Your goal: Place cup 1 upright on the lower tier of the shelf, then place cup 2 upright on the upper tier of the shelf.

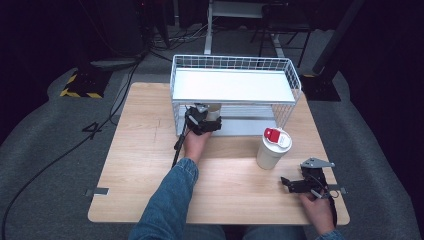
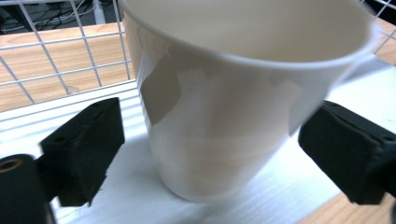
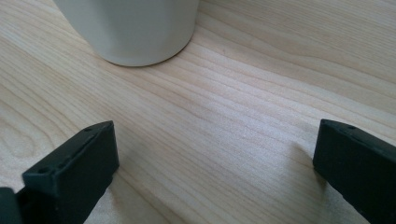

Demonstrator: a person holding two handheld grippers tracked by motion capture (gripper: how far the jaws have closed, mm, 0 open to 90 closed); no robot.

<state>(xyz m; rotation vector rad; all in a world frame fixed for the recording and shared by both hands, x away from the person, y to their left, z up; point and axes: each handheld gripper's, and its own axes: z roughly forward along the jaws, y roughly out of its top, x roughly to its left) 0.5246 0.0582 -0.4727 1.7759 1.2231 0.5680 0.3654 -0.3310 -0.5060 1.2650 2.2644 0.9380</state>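
A white paper cup (image 2: 219, 116) stands upright on the white lower shelf (image 2: 116, 200) of a wire rack (image 1: 287, 75). My left gripper (image 1: 205, 122) reaches into that shelf, and in the left gripper view my left gripper (image 2: 210, 144) has its jaws on either side of the cup with a gap at each pad, so it is open. A second white cup (image 1: 270, 152) with a red-and-white object (image 1: 276, 136) on its top stands on the table to the right. My right gripper (image 1: 287, 183) rests low near the table's front right, open and empty, and the right gripper view shows that cup's base (image 3: 135, 28) ahead.
The rack has a white upper shelf (image 1: 232, 85) above the left gripper and wire walls (image 2: 60, 51) around the lower shelf. The wooden table (image 1: 145, 155) has bare wood at its left and front. Cables and stands lie on the grey floor behind.
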